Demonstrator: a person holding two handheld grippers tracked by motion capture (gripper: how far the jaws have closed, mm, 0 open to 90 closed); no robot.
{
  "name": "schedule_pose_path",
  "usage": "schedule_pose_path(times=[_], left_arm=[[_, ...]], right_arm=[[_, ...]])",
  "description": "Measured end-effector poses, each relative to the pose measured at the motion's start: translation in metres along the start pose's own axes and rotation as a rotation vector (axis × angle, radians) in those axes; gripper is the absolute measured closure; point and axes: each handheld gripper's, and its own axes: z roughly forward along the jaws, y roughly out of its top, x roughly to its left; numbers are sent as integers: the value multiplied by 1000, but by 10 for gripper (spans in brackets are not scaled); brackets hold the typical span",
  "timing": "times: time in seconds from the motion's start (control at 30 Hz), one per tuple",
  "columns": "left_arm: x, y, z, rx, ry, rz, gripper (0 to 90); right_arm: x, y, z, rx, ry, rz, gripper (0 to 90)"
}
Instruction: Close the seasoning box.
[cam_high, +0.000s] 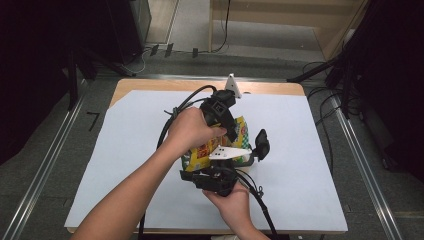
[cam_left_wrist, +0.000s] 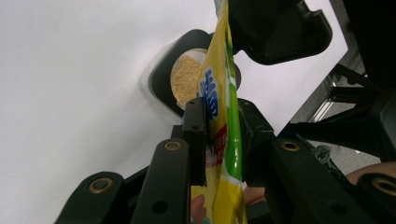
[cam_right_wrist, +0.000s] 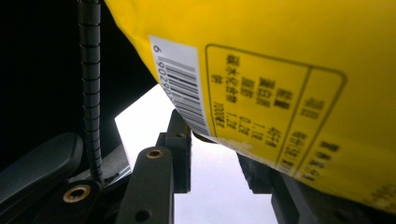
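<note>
Gripping yellow bag (cam_left_wrist: 223, 140) | L gripper (cam_left_wrist: 223, 122) jaws narrow | R gripper (cam_right_wrist: 215, 149) jaws at bag underside

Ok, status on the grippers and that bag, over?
Left gripper pinched on the yellow bag. Right gripper at the bag's lower edge, grip unclear. Black cup of crumbs just beyond the bag; nothing blocking.

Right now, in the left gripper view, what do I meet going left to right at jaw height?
White table sheet → left jaw pad → yellow snack bag → right jaw pad → person's hand at the edge.
</note>
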Motion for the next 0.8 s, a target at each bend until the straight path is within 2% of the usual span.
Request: schedule_pose_path(times=[0.37, 0.53, 0.8], left_arm=[[4, -1, -4, -13, -30, 2, 737], [7, -2, -5, -13, -24, 9, 739], [9, -2, -6, -19, -15, 6, 724]], right_arm=[[0, 2, -1, -7, 7, -1, 695], [-1, 3, -4, -22, 11, 11, 693], [-1, 4, -5, -22, 7, 0, 682]])
